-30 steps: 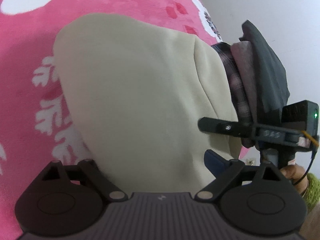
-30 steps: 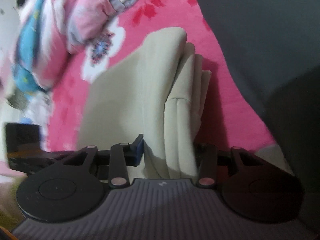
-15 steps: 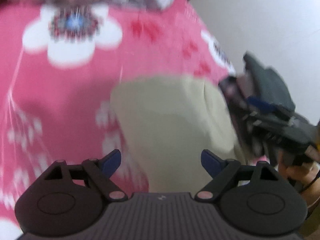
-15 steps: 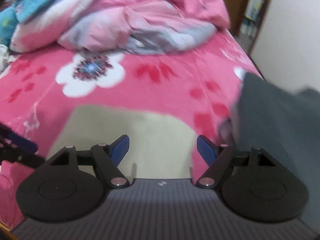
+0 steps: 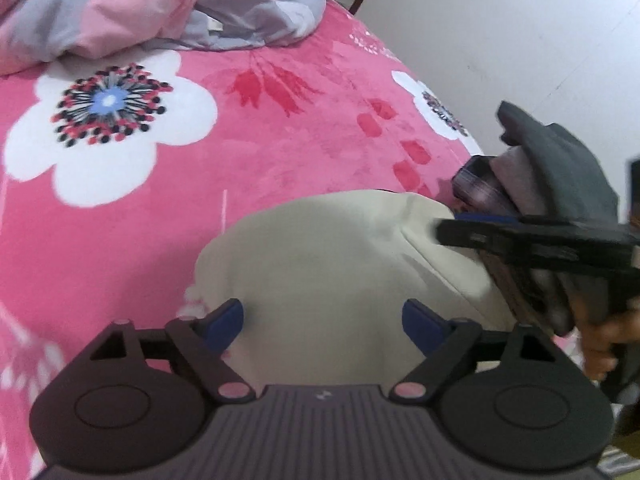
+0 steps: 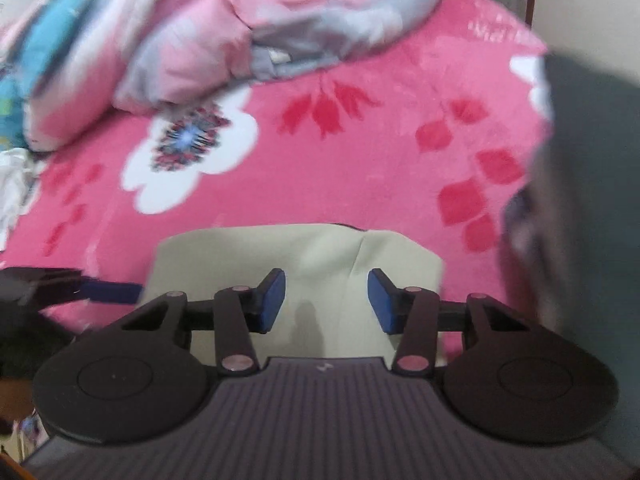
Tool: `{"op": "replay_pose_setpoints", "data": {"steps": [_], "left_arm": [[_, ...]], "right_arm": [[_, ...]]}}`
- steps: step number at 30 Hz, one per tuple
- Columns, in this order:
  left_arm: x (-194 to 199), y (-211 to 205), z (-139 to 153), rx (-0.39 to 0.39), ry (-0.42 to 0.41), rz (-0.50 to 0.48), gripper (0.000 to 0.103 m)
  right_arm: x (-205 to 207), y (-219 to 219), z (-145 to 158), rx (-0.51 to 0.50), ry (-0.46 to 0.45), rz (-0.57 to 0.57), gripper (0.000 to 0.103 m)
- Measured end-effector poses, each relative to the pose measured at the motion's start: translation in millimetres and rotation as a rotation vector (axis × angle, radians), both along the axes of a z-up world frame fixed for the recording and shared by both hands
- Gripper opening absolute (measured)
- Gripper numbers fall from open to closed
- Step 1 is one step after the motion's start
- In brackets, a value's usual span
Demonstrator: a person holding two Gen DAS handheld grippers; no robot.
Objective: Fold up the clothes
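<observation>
A folded cream garment (image 5: 332, 264) lies flat on the pink flowered blanket (image 5: 248, 140). It also shows in the right wrist view (image 6: 320, 252). My left gripper (image 5: 323, 322) is open and empty, raised above the garment's near edge. My right gripper (image 6: 326, 300) is open and empty, above the same garment; it shows from the side in the left wrist view (image 5: 472, 228), reaching over the garment's right edge.
A stack of folded clothes (image 5: 552, 200), dark grey on top with plaid and mauve below, sits right of the cream garment at the bed's edge. A rumpled pink and grey quilt (image 5: 160, 8) lies at the back. A white wall (image 5: 520, 40) is to the right.
Both grippers let go of the cream garment, opened and lifted back from it. The garment now lies folded on the blanket.
</observation>
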State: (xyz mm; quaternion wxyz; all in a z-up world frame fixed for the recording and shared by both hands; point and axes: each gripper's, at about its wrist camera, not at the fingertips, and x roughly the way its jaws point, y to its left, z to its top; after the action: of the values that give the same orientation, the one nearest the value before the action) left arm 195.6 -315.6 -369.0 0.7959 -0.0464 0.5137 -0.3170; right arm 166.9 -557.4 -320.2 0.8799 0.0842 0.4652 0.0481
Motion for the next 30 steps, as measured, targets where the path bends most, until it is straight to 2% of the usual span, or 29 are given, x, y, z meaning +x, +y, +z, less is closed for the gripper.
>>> {"op": "replay_pose_setpoints", "data": {"steps": [3, 6, 8, 11, 14, 15, 18, 20, 22, 25, 26, 27, 30], "left_arm": [[-35, -4, 12, 0.075, -0.033, -0.085, 0.087], [-72, -23, 4, 0.226, -0.046, -0.187, 0.087], [-84, -30, -2, 0.259, -0.052, -0.177, 0.087], [-84, -37, -12, 0.272, -0.025, -0.140, 0.092], [-79, -42, -21, 0.282, 0.017, -0.106, 0.093], [-77, -43, -18, 0.292, 0.032, -0.100, 0.093], [-78, -44, 4, 0.325, 0.037, -0.092, 0.087], [-82, -43, 24, 0.340, 0.021, -0.092, 0.087], [-90, -38, 47, 0.335, 0.016, -0.088, 0.087], [-105, -29, 84, 0.308, -0.012, -0.078, 0.090], [-111, -25, 96, 0.296, -0.026, -0.073, 0.091], [-117, -22, 109, 0.283, -0.040, -0.069, 0.091], [-137, -9, 146, 0.245, -0.088, -0.055, 0.093]], "right_arm": [[-47, 4, 28, -0.057, 0.005, 0.069, 0.044], [-80, 8, 24, -0.061, 0.095, 0.107, 0.039], [-101, 10, 20, -0.065, 0.155, 0.131, 0.035], [-107, 14, -16, -0.124, 0.234, 0.138, 0.027], [-101, 2, -43, -0.080, 0.247, 0.089, 0.025], [-99, -3, -41, -0.052, 0.254, 0.063, 0.024], [-99, -9, -21, -0.012, 0.257, 0.024, 0.024], [-107, -7, -2, -0.017, 0.257, 0.014, 0.026], [-120, -3, 17, -0.026, 0.263, 0.003, 0.026], [-140, 6, 46, -0.061, 0.282, -0.041, 0.032], [-150, 11, 56, -0.074, 0.281, -0.069, 0.036], [-160, 15, 66, -0.088, 0.280, -0.096, 0.046], [-189, 31, 96, -0.128, 0.258, -0.172, 0.060]]}}
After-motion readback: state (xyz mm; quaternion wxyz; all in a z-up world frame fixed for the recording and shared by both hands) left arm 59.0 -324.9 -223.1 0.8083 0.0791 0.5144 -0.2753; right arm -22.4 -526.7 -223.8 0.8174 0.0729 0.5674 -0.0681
